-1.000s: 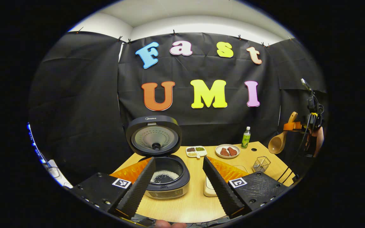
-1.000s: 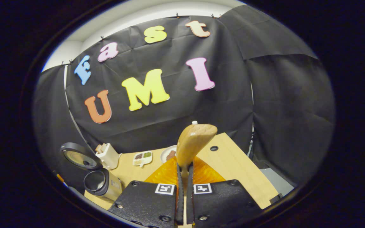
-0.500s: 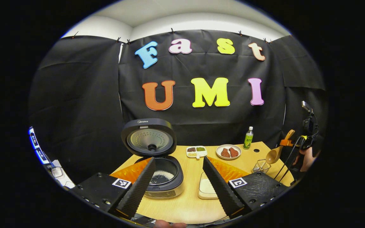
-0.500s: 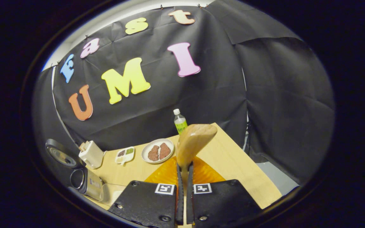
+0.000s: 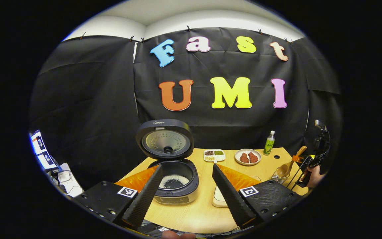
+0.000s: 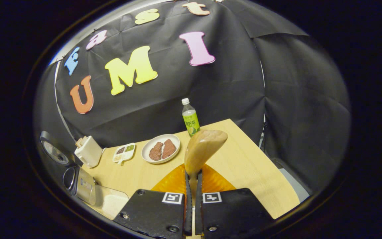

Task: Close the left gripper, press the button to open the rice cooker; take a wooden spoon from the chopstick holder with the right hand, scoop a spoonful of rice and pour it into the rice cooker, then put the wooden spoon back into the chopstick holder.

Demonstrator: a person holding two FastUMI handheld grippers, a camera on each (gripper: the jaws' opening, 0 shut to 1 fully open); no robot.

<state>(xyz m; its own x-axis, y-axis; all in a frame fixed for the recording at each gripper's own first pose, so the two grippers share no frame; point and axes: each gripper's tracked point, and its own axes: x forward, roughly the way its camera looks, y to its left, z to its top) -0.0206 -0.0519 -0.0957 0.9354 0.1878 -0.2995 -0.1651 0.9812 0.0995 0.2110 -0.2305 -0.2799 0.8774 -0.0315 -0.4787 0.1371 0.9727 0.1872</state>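
Wooden spoon [image 6: 201, 150]: clamped by its handle in the right gripper [image 6: 193, 186], bowl end up in the right gripper view; seen from the left gripper view, bowl down just over the chopstick holder [image 5: 278, 176] at the table's right edge.
Right gripper: clenched on the spoon handle, both fingers pressing.
Step in hand: likely the last one, returning the spoon to the holder; rice already lying in the pot.
Next move: calls for lowering the spoon straight into the wire basket, then letting go without tipping it.
Rice cooker [image 5: 174, 179]: lid up, white grains at the bottom of the pot.
Left gripper [image 5: 186, 191]: released, fingers wide apart, hovering near the cooker, touching nothing.
Rice tray [image 6: 111, 201]: white, just beside the cooker.
Table [image 6: 244, 166]: light wood, carrying a divided dish [image 6: 123, 152], a plate [image 6: 160, 149] with two brown pieces, a green bottle [image 6: 190, 119].
Writing: brand mark on the cooker lid rim, too small to read surely; bottle label not legible.
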